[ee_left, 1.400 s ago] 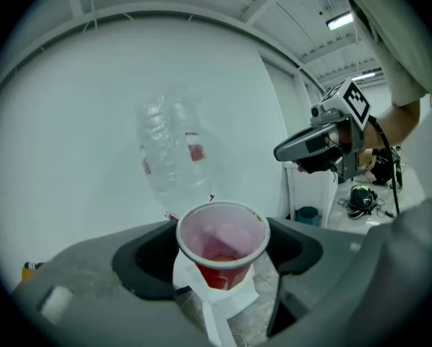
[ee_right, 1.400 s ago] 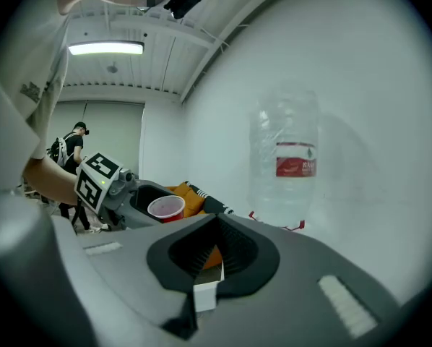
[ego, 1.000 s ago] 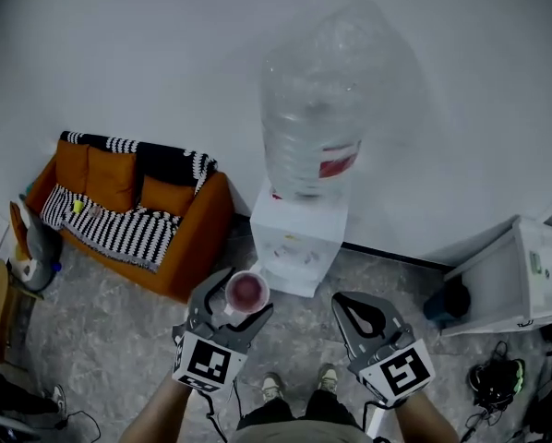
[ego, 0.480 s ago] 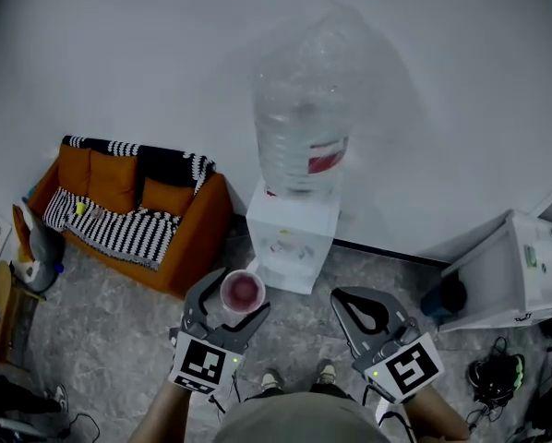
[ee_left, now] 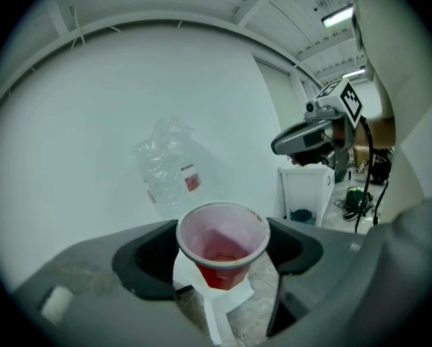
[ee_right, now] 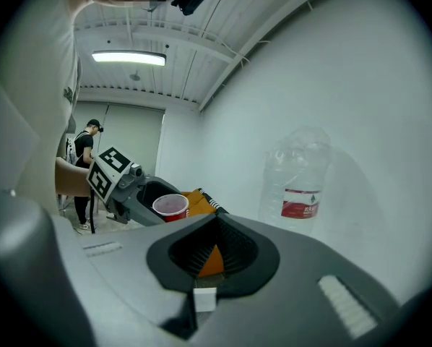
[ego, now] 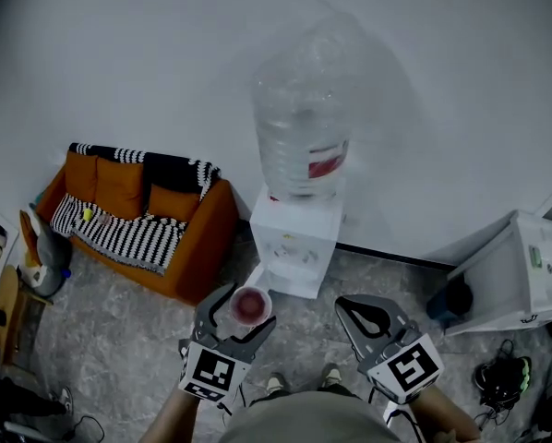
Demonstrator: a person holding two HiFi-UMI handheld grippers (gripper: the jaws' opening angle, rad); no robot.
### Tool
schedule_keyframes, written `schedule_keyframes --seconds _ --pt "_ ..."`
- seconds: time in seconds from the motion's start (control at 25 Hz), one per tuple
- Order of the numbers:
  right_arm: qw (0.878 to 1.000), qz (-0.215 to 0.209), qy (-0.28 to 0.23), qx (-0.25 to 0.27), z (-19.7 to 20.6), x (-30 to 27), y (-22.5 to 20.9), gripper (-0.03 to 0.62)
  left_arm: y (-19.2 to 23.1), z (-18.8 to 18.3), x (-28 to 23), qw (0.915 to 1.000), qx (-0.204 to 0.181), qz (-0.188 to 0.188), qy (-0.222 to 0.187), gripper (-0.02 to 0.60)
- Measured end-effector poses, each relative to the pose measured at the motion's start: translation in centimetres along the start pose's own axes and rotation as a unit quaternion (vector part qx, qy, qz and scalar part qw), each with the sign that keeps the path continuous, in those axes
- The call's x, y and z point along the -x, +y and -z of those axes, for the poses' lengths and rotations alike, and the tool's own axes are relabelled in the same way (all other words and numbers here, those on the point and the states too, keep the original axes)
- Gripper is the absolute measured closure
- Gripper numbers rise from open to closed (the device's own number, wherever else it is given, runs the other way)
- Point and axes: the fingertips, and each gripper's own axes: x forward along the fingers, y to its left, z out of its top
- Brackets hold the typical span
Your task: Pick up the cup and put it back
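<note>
Cup [ee_left: 223, 231] is hanging mid-air before the dispenser [ego: 294, 247], gripped by the left claw [ego: 246, 314] with jaws spread wide, while the right claw [ee_right: 216, 223] is idling shut and empty; tilting or slackening risks dropping it.

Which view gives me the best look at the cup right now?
The left gripper view: the cup is large and close, gripped in the left claw, rim and red inside clear. The head view shows the cup small, from above. The right gripper view shows the cup small, far left.
</note>
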Motion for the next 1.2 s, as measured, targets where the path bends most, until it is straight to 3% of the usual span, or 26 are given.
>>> schedule_keyframes --seconds 0.28,0.68,0.96,1.2 --pt "1.0 0.004 0.006 -0.011 1.0 -0.2 -0.7 0.591 -0.7 -0.2 -1.0 0.9999 0.0 0.011 0.003 0.201" --pt "0.998 0.026 -0.027 -0.047 0.9 -2.2 -6.3 0.591 -0.4 -3.1 -7.1 0.9992 0.001 0.034 -0.022 0.201" --pt "0.995 0.059 -0.036 -0.064 1.2 -3.8 -11.6 0.591 1.3 -5.6 -13.4 0.9988 -0.002 0.017 -0.045 0.201" --pt "0.995 0.064 -0.029 -0.075 2.4 -5.8 -14.9 0.591 2.8 -5.7 -18.8 0.9988 0.013 0.003 -0.048 0.201"
